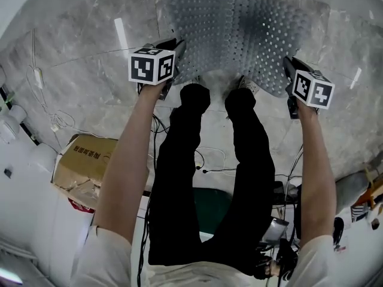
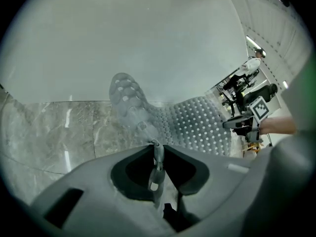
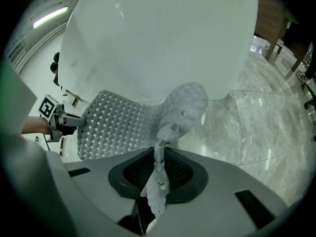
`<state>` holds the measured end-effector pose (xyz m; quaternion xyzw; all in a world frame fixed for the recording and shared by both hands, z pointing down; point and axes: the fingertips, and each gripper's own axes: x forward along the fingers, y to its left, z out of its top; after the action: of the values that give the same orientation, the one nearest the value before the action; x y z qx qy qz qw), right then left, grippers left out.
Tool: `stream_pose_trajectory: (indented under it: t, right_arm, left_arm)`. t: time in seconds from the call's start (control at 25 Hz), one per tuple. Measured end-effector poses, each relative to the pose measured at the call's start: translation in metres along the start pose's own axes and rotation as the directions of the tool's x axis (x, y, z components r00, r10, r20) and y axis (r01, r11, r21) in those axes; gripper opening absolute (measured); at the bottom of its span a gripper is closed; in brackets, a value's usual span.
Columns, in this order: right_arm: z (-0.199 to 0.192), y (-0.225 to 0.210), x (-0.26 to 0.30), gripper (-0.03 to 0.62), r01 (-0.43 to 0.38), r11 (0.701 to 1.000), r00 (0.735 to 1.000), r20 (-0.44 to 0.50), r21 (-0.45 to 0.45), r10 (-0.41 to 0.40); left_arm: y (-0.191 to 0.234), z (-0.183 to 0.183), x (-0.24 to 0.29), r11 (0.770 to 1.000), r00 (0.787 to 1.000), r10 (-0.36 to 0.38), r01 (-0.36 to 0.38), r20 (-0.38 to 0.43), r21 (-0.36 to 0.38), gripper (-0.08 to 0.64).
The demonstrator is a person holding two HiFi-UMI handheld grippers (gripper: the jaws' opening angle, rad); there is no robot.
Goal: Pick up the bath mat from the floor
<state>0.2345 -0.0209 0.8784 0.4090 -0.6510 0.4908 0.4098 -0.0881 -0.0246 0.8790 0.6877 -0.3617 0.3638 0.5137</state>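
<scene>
The bath mat (image 1: 251, 28) is soft see-through plastic (bumpy, full of little holes). The floor (image 1: 72, 70) is shiny grey stone. The box (image 1: 87, 157) is dull brown cardboard.

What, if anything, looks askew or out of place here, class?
The bath mat is not flat: the left gripper and right gripper each pinch a near corner, so those corners curl up and the mat buckles between them.

translucent grey perforated rubber bath mat (image 1: 251, 28) | being held up by its two near corners | sagging between them over grey marble floor (image 1: 72, 46)
</scene>
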Motion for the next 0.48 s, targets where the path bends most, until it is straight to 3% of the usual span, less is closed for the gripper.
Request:
stream_pose_trajectory:
  t: [0.48]
  right_arm:
    - [-0.015, 0.024, -0.069, 0.061, -0.013, 0.999, 1.000, -0.022, -0.029, 0.013]
  left_arm:
    - [-0.030, -0.028, -0.079, 1.000, 1.000, 0.013, -0.014, -0.025, -0.026, 0.064]
